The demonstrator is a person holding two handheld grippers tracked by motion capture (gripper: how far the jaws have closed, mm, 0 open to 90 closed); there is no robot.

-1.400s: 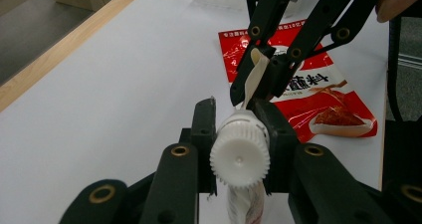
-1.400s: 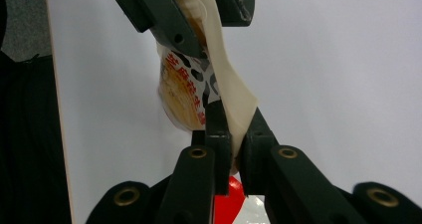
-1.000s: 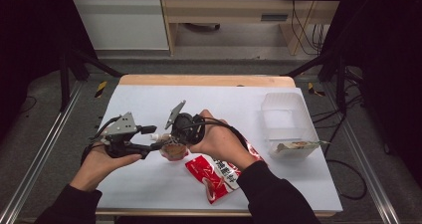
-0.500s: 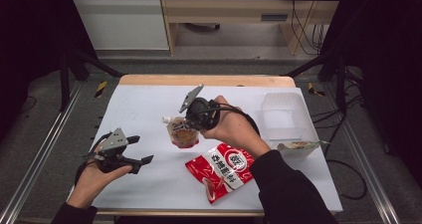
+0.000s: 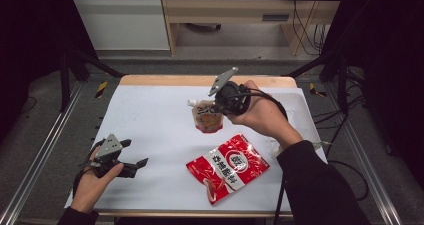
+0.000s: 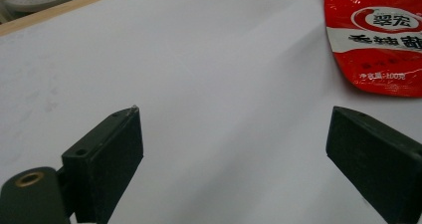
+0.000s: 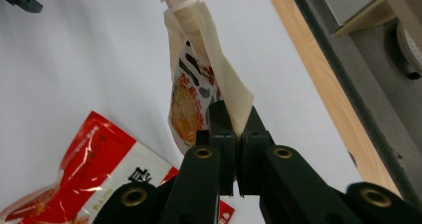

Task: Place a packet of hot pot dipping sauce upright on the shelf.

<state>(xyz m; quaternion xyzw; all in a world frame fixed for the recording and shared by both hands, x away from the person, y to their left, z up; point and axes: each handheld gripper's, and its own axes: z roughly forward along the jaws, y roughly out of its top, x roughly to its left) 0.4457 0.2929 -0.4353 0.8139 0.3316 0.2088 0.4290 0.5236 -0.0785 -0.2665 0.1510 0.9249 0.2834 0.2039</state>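
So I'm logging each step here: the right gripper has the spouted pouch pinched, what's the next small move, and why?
Probably carry the spouted pouch on toward the table's right side and lower it there. The right gripper is shut on the pouch's edge, so it hangs above the white table; the left gripper, jaws just opened, holds nothing, clear of the red packet.

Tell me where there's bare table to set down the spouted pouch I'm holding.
Widest bare patch: the table stretch between the left gripper and the spouted pouch, back to the far wooden edge. Crowded: front centre, where the red packet lies, and the right side under the right gripper and forearm.
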